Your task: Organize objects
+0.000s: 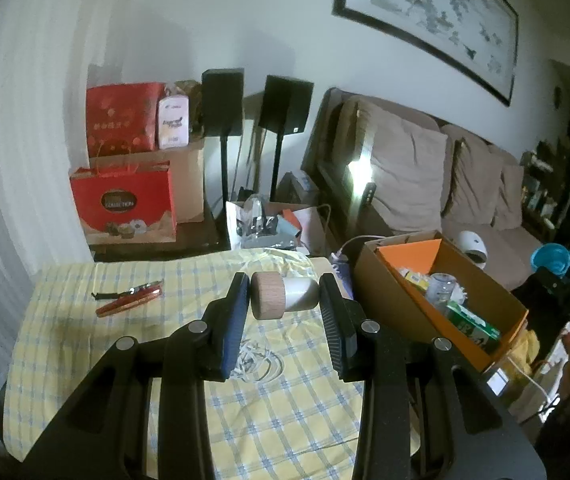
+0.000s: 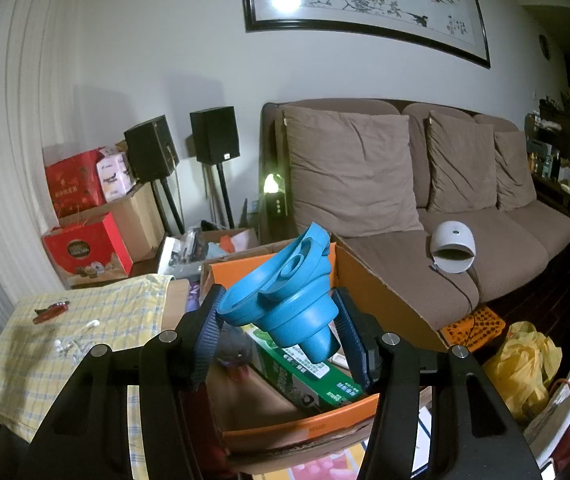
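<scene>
My left gripper (image 1: 285, 300) is clamped on one small white container with a wooden cap (image 1: 284, 295), held sideways between the pads above the checked tablecloth (image 1: 277, 420). Ahead and to its left on the cloth lie two slim things side by side, a red pen (image 1: 127, 305) and a dark-handled tool (image 1: 133, 290); a tangle of white cord (image 1: 255, 360) lies just below the jaws. To its right stands one cardboard box with an orange liner (image 1: 441, 300), holding a green carton (image 1: 475, 326), a clear jar (image 1: 441, 284) and small packets I can't make out.

My right gripper (image 2: 281, 320) grips one blue collapsible funnel (image 2: 285, 300), tilted, spout down, over that same box (image 2: 297, 426). Beneath it I see the green carton (image 2: 305, 376) and a dark rounded object. Beyond are two black speakers (image 2: 214, 134) and two red gift bags (image 2: 85, 248).
</scene>
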